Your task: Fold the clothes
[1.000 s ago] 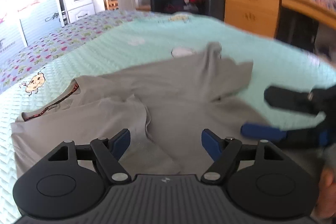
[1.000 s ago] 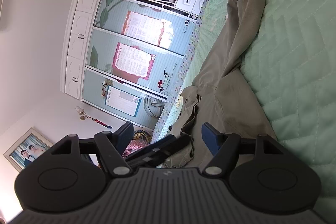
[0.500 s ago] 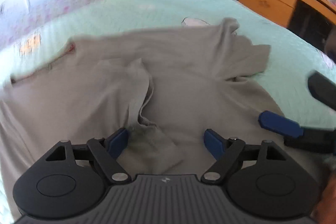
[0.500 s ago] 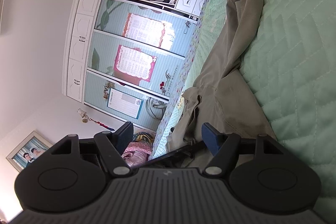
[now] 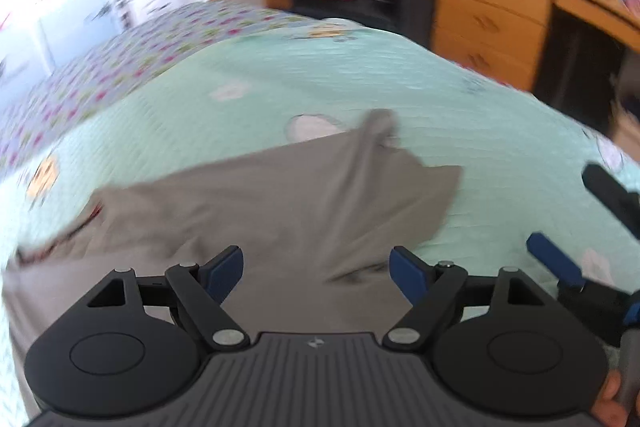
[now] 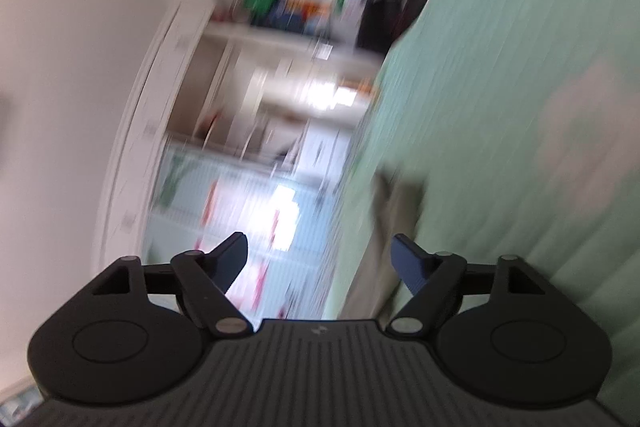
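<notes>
- Your grey shirt (image 5: 280, 195) lies spread on the bed (image 5: 500, 131): soft, matte knit, rumpled into shallow folds, one sleeve running up to a bunched point at its far edge.
- There's a thin dark-and-red trim along the neckline at the shirt's left side, though blur smears it.
- The bedspread under it is mint-green quilting with a fine ribbed stitch and pale cartoon patches; a floral strip runs along its far left edge.
- Your left tongs (image 5: 318, 269) hover over the near part of the shirt, blue pads spread wide, with cloth showing in the gap below them but nothing pinched.
- Your right tongs (image 5: 560, 223) come in from the right edge of the left wrist view, over bare quilt just beside the shirt's right hem, fingers parted.
- In the right wrist view those right tongs (image 6: 320, 263) are rolled sideways and have just been opening, with nothing between the pads; a blurred strip of shirt (image 6: 384, 251) lies ahead on the green quilt.
- Behind the bed stands a wooden dresser (image 5: 488, 23) with smooth orange-brown drawer fronts, all closed; the items on top are too blurred to name.
</notes>
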Demonstrator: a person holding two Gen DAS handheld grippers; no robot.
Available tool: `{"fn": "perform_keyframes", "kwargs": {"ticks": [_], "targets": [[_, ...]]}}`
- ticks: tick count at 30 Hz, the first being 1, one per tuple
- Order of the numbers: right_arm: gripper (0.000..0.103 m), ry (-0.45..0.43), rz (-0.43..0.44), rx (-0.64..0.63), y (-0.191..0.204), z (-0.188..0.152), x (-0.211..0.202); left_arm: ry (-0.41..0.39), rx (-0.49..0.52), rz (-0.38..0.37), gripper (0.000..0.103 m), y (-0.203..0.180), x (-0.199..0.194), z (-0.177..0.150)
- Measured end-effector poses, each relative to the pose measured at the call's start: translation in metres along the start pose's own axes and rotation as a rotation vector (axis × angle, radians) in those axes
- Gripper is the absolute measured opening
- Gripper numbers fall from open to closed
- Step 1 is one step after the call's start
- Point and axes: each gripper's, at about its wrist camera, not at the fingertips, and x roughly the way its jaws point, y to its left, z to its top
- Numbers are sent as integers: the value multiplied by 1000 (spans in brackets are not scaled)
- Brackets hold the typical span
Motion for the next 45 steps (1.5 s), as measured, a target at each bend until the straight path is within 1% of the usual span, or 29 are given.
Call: {"fn": "perform_keyframes", "kwargs": {"ticks": [3, 5, 8, 11, 15, 16, 17, 18, 19, 20, 21, 22, 23, 27, 29, 31, 33, 34, 39, 40, 43, 45], "targets": [[79, -30, -18, 34, -7, 5, -1, 12, 104, -22, 83, -34, 16, 6], [79, -51, -27, 37, -8, 6, -4, 5, 182, -33, 83, -53, 26, 7], [79, -143, -58, 37, -6, 11, -12, -36, 293, -4, 83, -79, 42, 11], [79, -223, -87, 14, -8, 17, -21, -34, 317, 25, 83, -93, 63, 18], [80, -222, -101, -4, -11, 18, -15, -25, 314, 98, 83, -101, 84, 23], [80, -220, -104, -9, -11, 18, -13, -31, 314, 108, 84, -101, 86, 23], [80, -221, -105, -9, -12, 19, -13, -35, 318, 113, 81, -102, 87, 22], [80, -221, -103, -6, -15, 21, -15, -31, 322, 100, 78, -103, 87, 23], [80, -222, -102, -3, -16, 21, -15, -28, 325, 87, 64, -105, 87, 23], [80, -222, -102, -3, -17, 22, -13, -24, 327, 75, 39, -106, 87, 24], [80, -223, -102, -3, -18, 23, -11, -16, 325, 68, 24, -108, 86, 24], [80, -222, -104, -7, -18, 23, -10, -9, 323, 64, 3, -110, 86, 25], [80, -221, -105, -12, -18, 24, -10, -11, 322, 72, 2, -111, 86, 26], [80, -221, -106, -22, -16, 20, -11, -29, 213, 13, 2, -93, 76, 35], [80, -220, -110, -39, -15, 19, -11, -56, 164, -12, 2, -76, 67, 41], [80, -218, -115, -59, -15, 19, -9, -112, 100, -26, 2, -52, 50, 51], [80, -215, -118, -70, -15, 19, -8, -189, 3, -15, 2, -14, 19, 57], [80, -214, -120, -76, -15, 20, -7, -234, -59, -1, 2, 9, 0, 57], [80, -214, -125, -100, -14, 19, -5, -381, -329, 201, 2, 117, -70, 14], [80, -214, -126, -105, -14, 18, -4, -353, -372, 238, 2, 134, -70, -1], [80, -210, -130, -126, -13, 17, -3, -247, -533, 297, 3, 173, -54, -53], [82, -204, -134, -143, -11, 16, -2, -190, -632, 278, 3, 183, -41, -83]]}}
